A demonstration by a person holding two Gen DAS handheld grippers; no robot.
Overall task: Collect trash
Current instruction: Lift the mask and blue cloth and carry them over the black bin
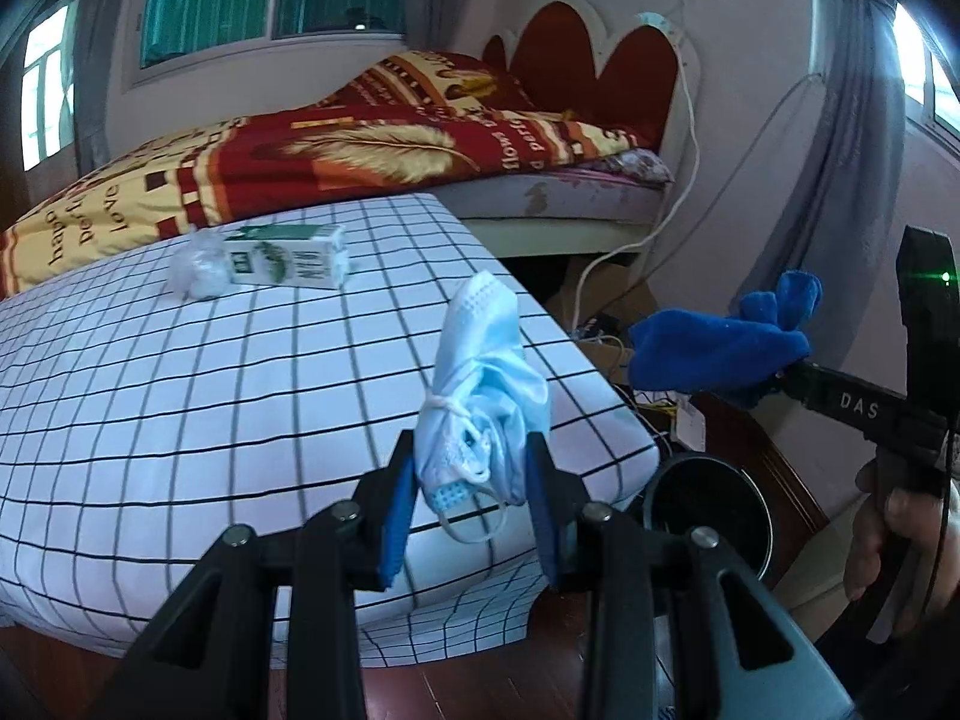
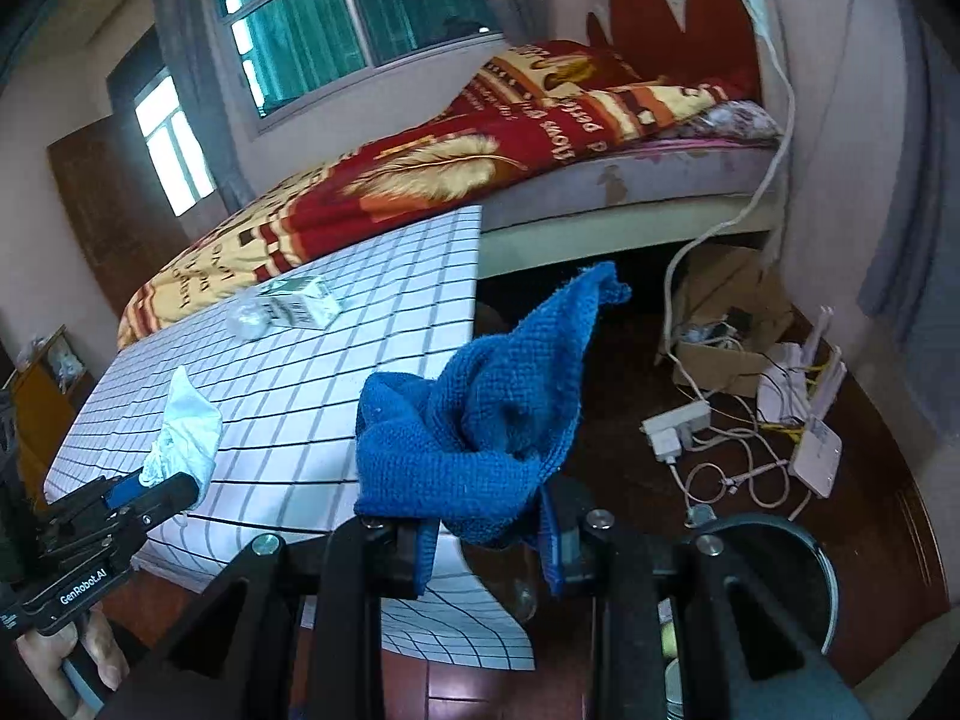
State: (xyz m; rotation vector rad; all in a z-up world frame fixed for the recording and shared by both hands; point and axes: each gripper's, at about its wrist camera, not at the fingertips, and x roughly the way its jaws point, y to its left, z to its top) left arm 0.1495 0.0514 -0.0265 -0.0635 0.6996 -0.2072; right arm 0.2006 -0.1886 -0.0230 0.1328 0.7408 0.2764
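Above the white black-gridded tablecloth, your left gripper pinches the crumpled pale-blue face mask and your right gripper clamps the bunched blue terry cloth, both lifted clear, apparently for carrying to the round dark bin beside the table.

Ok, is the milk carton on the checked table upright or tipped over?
Tipped over. The milk carton lies on its long side on the checked table, its printed face turned sideways, beside a crumpled clear wrapper.
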